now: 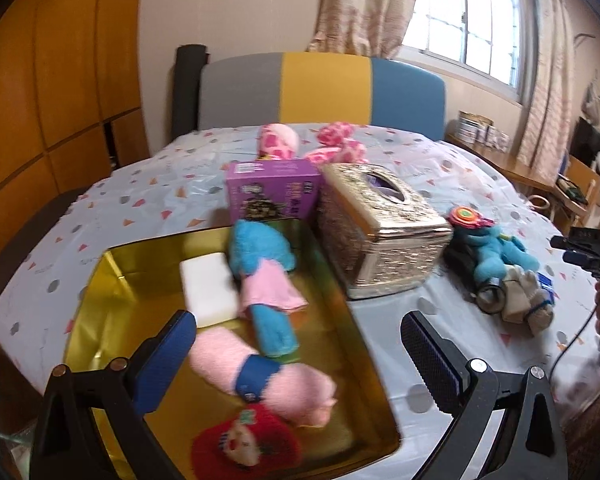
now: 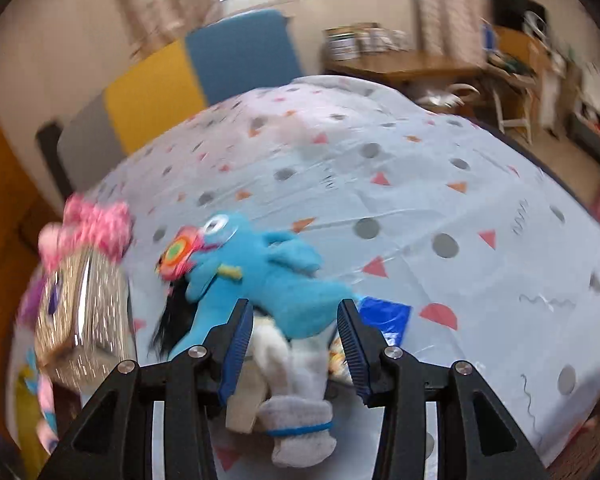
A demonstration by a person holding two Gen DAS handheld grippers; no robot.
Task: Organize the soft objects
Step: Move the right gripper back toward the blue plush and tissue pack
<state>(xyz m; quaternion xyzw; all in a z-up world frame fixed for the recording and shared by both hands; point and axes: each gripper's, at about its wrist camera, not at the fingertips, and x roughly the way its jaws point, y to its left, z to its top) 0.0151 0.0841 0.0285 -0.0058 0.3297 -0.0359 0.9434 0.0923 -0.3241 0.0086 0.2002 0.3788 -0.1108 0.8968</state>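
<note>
A gold tray point(image 1: 112, 280) holds a white sponge point(image 1: 208, 288), a blue and pink rolled cloth point(image 1: 266, 280), a pink roll with a blue band point(image 1: 260, 372) and a red plush point(image 1: 244, 444). My left gripper point(image 1: 300, 360) hangs open over the tray with nothing between its fingers. On the spotted tablecloth to the right lie a blue plush toy point(image 2: 268, 280) and a grey sock bundle point(image 2: 300, 412). My right gripper point(image 2: 294, 328) hovers open above them. Its pads straddle the toy's lower end and the socks without pressing on them. That view is blurred.
A silver tissue box point(image 1: 380, 232) and a purple carton point(image 1: 274, 192) stand behind the tray, with pink spotted plush toys point(image 1: 284, 142) further back. A blue packet point(image 2: 384, 316) lies beside the socks, a black cylinder point(image 1: 490, 300) near them. A wooden desk point(image 2: 400, 64) stands beyond the bed.
</note>
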